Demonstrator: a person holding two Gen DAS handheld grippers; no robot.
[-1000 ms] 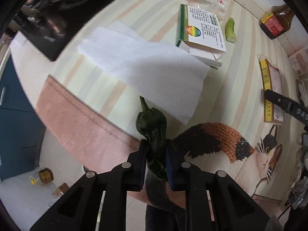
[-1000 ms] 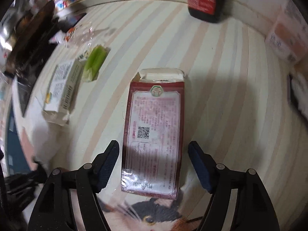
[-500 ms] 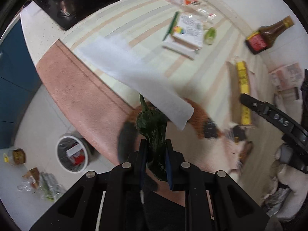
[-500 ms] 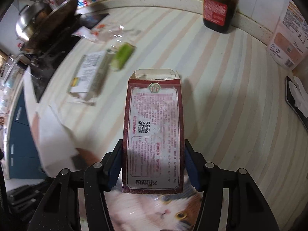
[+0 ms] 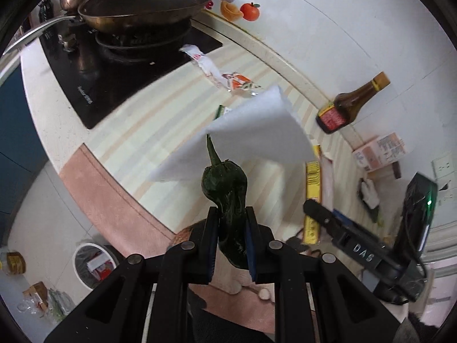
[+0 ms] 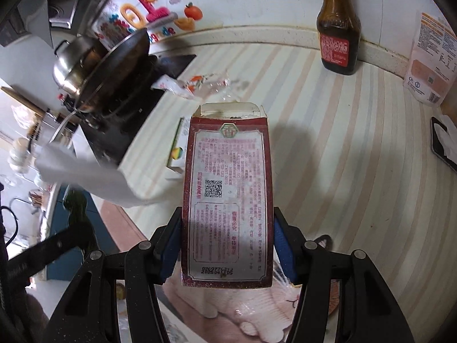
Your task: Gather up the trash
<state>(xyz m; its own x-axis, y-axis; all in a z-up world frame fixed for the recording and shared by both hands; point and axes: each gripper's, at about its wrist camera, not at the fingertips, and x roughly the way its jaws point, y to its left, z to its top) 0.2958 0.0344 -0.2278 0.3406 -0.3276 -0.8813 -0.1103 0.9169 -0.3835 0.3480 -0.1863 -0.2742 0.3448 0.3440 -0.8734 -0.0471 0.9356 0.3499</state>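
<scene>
Wilted green pepper (image 5: 228, 197) is clamped low in left gripper (image 5: 230, 240), stem at 12 o'clock; soft, slippery, easily bruised. Empty red carton (image 6: 227, 197) is gripped by its side edges in right gripper (image 6: 227, 245); light, crushable.

dark green pepper (image 5: 225, 191): wrinkled, stem up, pinched, white tissue clinging | red carton (image 6: 227, 200): open-topped, upright, clamped
</scene>
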